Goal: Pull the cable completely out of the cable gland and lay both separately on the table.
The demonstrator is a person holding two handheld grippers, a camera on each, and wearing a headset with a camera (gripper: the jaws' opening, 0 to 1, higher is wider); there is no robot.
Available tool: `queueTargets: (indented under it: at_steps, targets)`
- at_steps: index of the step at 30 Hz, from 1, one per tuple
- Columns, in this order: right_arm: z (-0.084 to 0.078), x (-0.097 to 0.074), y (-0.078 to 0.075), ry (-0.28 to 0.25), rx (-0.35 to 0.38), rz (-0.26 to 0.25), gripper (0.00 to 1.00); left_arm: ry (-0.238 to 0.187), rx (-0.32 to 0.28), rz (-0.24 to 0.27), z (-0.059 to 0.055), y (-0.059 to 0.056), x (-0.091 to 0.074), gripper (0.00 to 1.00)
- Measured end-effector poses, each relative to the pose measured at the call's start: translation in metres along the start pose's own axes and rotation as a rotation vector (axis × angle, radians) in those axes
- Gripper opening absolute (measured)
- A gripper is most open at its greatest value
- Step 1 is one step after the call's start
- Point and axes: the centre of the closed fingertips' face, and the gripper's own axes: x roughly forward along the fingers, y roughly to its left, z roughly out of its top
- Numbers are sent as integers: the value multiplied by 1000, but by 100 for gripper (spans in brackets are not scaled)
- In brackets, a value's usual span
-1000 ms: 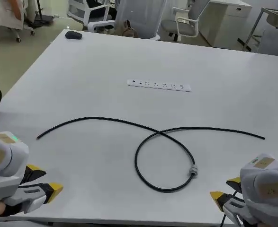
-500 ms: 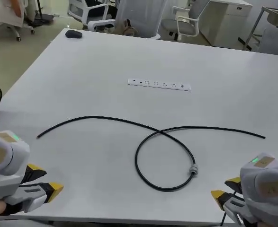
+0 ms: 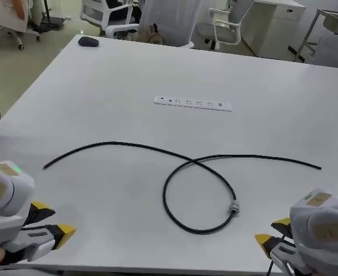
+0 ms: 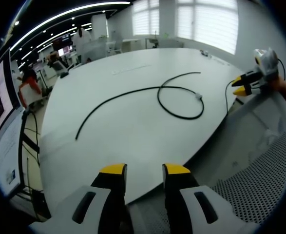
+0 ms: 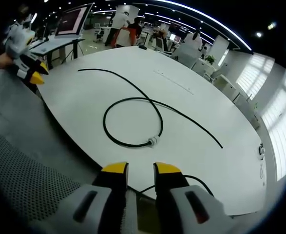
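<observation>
The right gripper (image 3: 272,230), nearer and just right of the cable gland (image 3: 234,207), and the left gripper (image 3: 54,218), well to its left, both hold their jaws apart and empty. I'd pinch the gland itself with the right. The left should then draw the cable (image 3: 128,144) beyond the gland steadily, so the loop on the table (image 3: 157,69) doesn't kink.

We find the head view bright and evenly lit from overhead, sharp across the white table (image 3: 99,115), with almost no shadow under the black cable (image 3: 164,195) and a faint sheen toward the upper frame. In the left gripper view the windows (image 4: 206,22) at the top are blown out to white, and a ceiling light strip (image 4: 74,10) arcs along the upper left. Both gripper views bow the table edge heavily, darken outward, and blur the close foreground at the bottom.
</observation>
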Motion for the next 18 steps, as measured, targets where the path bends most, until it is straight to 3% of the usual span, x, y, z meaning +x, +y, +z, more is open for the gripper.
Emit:
queueTargets:
  at_steps: [18]
  targets:
    - [-5, 1, -3, 29, 7, -13, 21, -16, 14, -30, 3, -5, 1, 31]
